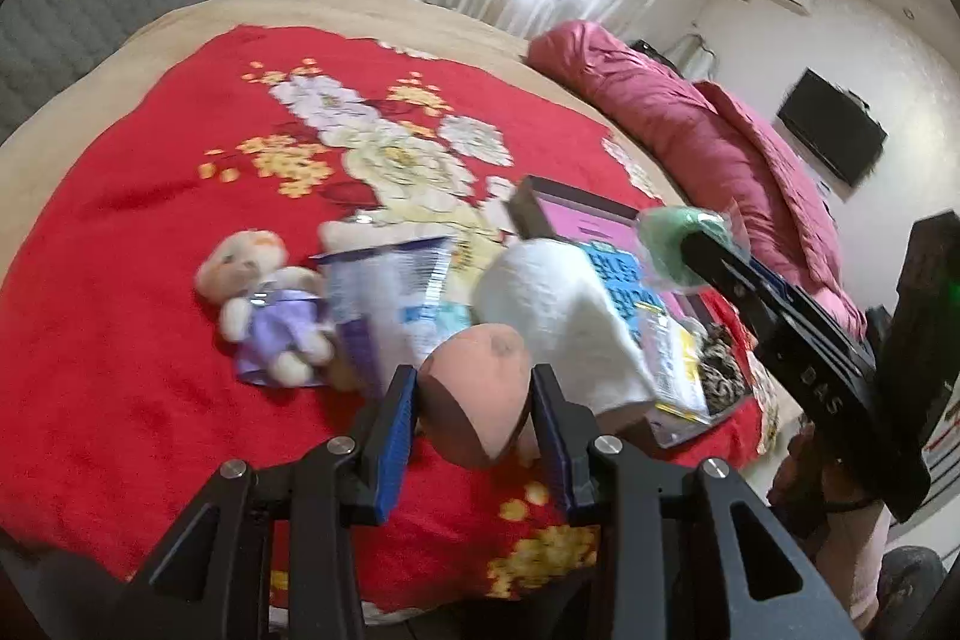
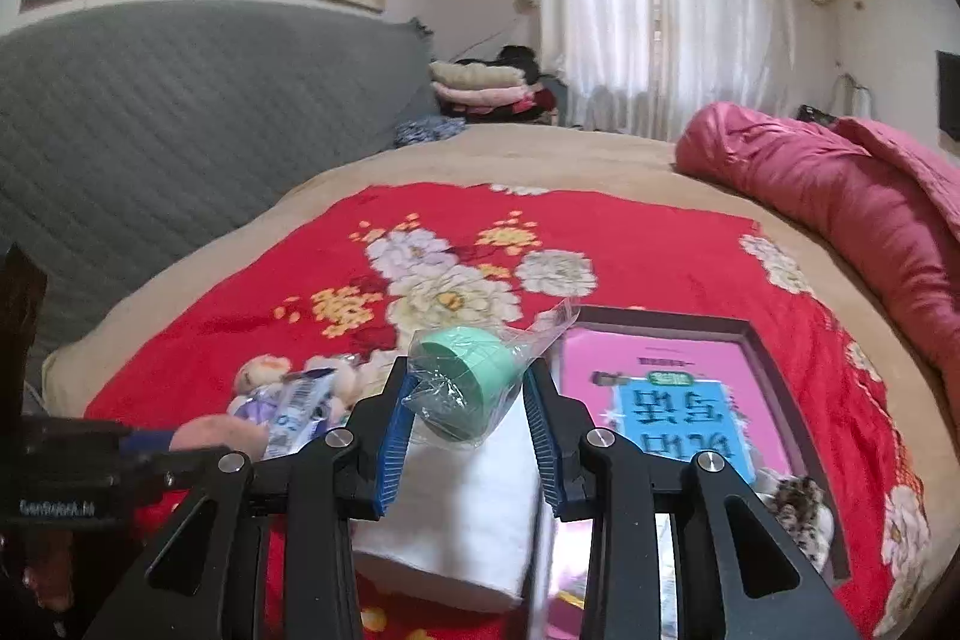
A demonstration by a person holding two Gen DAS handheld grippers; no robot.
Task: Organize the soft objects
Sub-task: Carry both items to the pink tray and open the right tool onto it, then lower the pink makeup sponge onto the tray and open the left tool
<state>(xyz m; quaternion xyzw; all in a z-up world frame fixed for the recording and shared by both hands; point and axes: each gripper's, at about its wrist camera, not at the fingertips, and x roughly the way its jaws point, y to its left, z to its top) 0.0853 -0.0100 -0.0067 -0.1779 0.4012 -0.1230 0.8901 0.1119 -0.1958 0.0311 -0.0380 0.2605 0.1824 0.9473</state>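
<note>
Left gripper [image 1: 474, 400]: its two blue-padded fingers are clamped on a pink egg-shaped sponge [image 1: 477, 397], held above the blanket.
Pink sponge: matte peach-pink, rounded at the far end, with a flat slanted cut face on the near side that reads darker brown-pink; a faint smudge marks the top.
Right gripper [image 2: 468, 400]: its fingers are pressed against a mint-green roll [image 2: 468, 379] in clear crinkled plastic wrap, held above the white roll and beside the box.
Green roll: short cylinder, pale green, a shallow round recess in the end facing up and left; the loose wrap flares out to the right. In the left wrist view it shows blurred at the tip of the right gripper [image 1: 681, 250].
Writing on tools: the right gripper's body carries raised letters that look like "DAS"; the left gripper's label in the right wrist view is too blurred to read.
White roll [image 1: 558, 316]: soft, quilted white material lying on the blanket just beyond the sponge.
Plush doll [image 1: 267, 304]: cream head and limbs, lilac dress, lying on its back on the blanket to the left.
Packet [image 1: 384, 304]: white and purple plastic pack between doll and white roll, print blurred.
Box [image 2: 666, 394]: dark-rimmed, pink inside, with a blue panel of large dark characters seen upside down, not readable to me.
Blanket [image 1: 150, 250]: red with cream and yellow flowers, spread on the bed.
</note>
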